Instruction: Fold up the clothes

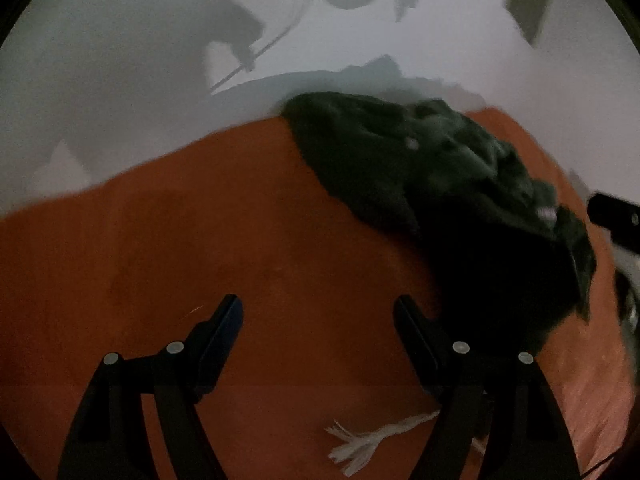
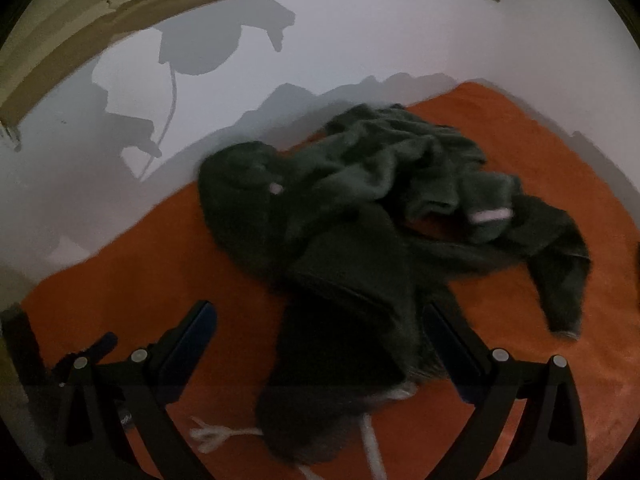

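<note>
A dark green hooded sweatshirt (image 2: 360,208) lies crumpled on an orange surface (image 2: 140,272), its hood end with white drawstrings (image 2: 212,436) nearest the camera. My right gripper (image 2: 320,320) is open, its fingers straddling the hood end just above the cloth. In the left wrist view the same sweatshirt (image 1: 440,184) lies at the right, with a frayed white drawstring (image 1: 360,444) near the bottom. My left gripper (image 1: 318,312) is open over bare orange surface (image 1: 200,240), to the left of the garment; its right finger is close to the dark cloth's edge.
A pale wall (image 2: 360,40) rises behind the orange surface and carries shadows of the grippers. A wooden beam (image 2: 120,12) runs across the upper left. The other gripper's black body (image 1: 612,216) shows at the right edge of the left wrist view.
</note>
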### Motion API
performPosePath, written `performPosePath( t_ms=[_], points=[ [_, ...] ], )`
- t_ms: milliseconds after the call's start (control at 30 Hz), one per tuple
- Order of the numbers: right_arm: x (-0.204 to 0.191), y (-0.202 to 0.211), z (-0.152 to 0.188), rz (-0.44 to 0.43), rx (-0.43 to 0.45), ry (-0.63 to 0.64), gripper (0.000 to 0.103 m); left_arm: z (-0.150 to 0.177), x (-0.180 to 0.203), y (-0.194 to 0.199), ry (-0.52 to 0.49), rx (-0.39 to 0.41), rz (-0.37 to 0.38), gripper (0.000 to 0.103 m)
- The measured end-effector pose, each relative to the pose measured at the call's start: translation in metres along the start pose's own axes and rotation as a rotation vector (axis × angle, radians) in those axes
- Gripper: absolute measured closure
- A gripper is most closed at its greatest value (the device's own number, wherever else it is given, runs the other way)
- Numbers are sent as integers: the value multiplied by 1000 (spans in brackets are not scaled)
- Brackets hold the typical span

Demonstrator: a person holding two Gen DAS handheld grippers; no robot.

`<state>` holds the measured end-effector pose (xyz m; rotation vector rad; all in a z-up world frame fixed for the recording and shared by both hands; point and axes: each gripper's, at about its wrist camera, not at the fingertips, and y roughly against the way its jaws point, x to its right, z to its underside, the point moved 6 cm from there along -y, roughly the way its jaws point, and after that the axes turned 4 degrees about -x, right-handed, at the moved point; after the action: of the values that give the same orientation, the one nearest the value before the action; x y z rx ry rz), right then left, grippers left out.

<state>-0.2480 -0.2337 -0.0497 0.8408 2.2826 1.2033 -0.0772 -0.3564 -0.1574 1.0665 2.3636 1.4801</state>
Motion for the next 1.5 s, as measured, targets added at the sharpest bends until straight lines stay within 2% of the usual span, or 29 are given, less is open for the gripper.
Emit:
performPosePath(
  t_ms=[200,233,300,400,600,733,900,933,967,1000,1033,1100,1167,1267,1367,1433,1500],
  points=[
    [-21,-17,-5,-13,-7,6,0,3,-23,-8,164,-57,173,25],
    [-24,-21,-4,-11,-15,13,0,4,-24,-7,174,-56,183,25],
    [-31,-30,-4,-7,-32,36,0,3,-23,-5,158,-43,168,25],
    [-42,-46,-8,9,-53,74,0,2,-27,-9,132,-36,107,25],
    [-61,-86,-33,1,-72,111,0,3,-44,-33,182,-70,75,25],
    [-75,-139,-41,18,-155,118,0,9,-54,-44,234,-100,62,25],
    [-83,-197,-22,33,-261,124,1,11,-56,-50,250,-110,60,25],
    [-83,-203,-16,49,-270,141,4,11,-57,-51,252,-112,57,25],
    [-83,-209,-10,66,-278,158,32,11,-57,-52,254,-113,53,25],
    [-83,-215,-4,83,-286,175,69,12,-57,-54,256,-115,50,25],
    [-79,-215,-2,63,-289,157,95,12,-57,-55,257,-116,47,25],
    [-67,-201,-3,-11,-254,86,98,10,-55,-54,254,-116,64,25],
    [-57,-163,-14,-47,-138,75,98,9,-52,-54,249,-115,84,25],
    [-57,-101,-24,-30,31,213,99,11,-47,-51,268,-124,115,25],
    [-59,-75,-25,-35,35,278,99,14,-41,-47,295,-130,169,25],
    [-57,-58,-26,-65,47,256,99,11,-37,-47,250,-125,200,25],
    [-55,-31,-26,-88,87,231,99,8,-44,-47,253,-126,145,25]
  ],
)
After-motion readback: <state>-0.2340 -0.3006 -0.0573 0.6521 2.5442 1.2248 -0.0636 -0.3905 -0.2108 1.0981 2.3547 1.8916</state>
